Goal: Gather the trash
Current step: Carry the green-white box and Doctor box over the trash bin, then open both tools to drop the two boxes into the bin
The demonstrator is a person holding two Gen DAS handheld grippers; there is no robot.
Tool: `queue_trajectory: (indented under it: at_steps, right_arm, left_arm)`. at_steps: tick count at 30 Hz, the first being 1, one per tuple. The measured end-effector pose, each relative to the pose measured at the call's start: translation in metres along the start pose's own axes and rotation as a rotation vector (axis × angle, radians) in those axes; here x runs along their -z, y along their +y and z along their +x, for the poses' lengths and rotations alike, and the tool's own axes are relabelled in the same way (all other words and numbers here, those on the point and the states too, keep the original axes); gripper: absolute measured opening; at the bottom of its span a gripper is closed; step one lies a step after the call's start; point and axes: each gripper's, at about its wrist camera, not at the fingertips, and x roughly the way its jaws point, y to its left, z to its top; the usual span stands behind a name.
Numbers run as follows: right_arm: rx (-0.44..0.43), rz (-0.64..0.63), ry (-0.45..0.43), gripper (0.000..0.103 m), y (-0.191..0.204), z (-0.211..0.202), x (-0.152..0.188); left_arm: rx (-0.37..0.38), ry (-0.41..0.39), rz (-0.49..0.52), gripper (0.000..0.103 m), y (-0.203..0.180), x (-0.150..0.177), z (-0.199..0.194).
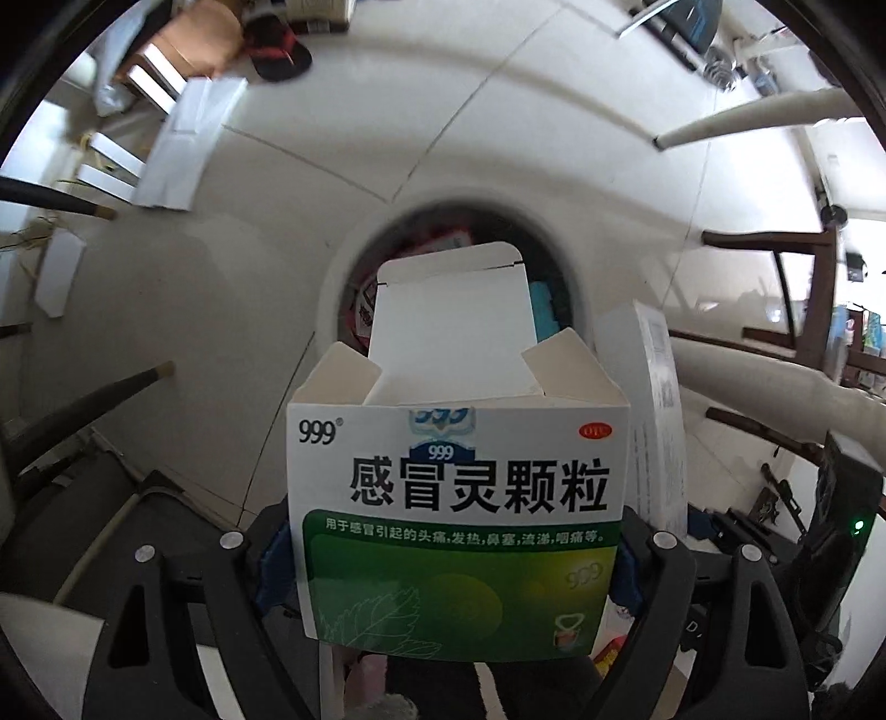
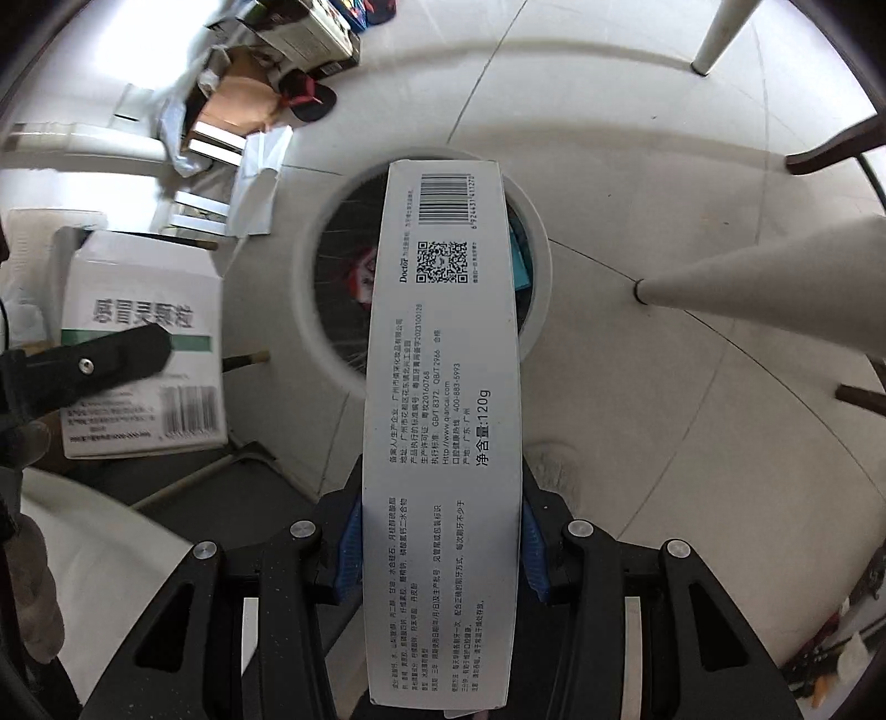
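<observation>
The left claw [image 1: 459,559] pinches a green-and-white medicine box [image 1: 459,498] by its sides, its open flaps pointing away toward the bin [image 1: 343,266]. The right claw [image 2: 442,548] pinches a long white toothpaste box [image 2: 443,415], whose long axis runs straight out from the claw, so its far end with the barcode hangs over the bin's mouth. The bin, round and white-rimmed with a dark inside, stands on the floor [image 2: 637,138] below and ahead of both claws, and already holds some red and blue packaging. In the right view the medicine box sits to the left, outside the rim, so the right hand looks the nearer to dropping its load; the left would need to shift further over the opening first.

The floor is pale tile. Flattened cartons [image 1: 183,144] and a slipper [image 1: 277,52] lie at the far left, and white and dark furniture legs [image 1: 764,119] stand to the right.
</observation>
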Motion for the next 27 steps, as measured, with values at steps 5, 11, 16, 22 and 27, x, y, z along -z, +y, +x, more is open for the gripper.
queue_trajectory:
  at_steps: [5, 11, 16, 22, 27]
  right_arm:
    - [-0.006, 0.003, 0.038, 0.048, -0.012, 0.049, -0.021]
    - [-0.021, -0.025, 0.053, 0.049, -0.007, 0.075, -0.054]
    - [-0.004, -0.015, 0.067, 0.059, -0.007, 0.081, -0.069]
    - [0.035, -0.003, 0.035, 0.084, -0.01, 0.068, -0.073]
    - [0.098, 0.004, -0.009, 0.103, -0.01, 0.041, -0.063]
  left_arm:
    - [-0.011, 0.019, -0.014, 0.089, -0.002, -0.006, 0.029]
    - [-0.052, 0.014, -0.004, 0.091, -0.002, -0.013, 0.034]
    - [-0.074, -0.007, -0.023, 0.091, 0.002, -0.015, 0.032]
    - [-0.113, -0.033, -0.02, 0.091, 0.001, -0.013, 0.024]
    - [-0.167, -0.074, -0.014, 0.091, -0.001, 0.005, 0.003]
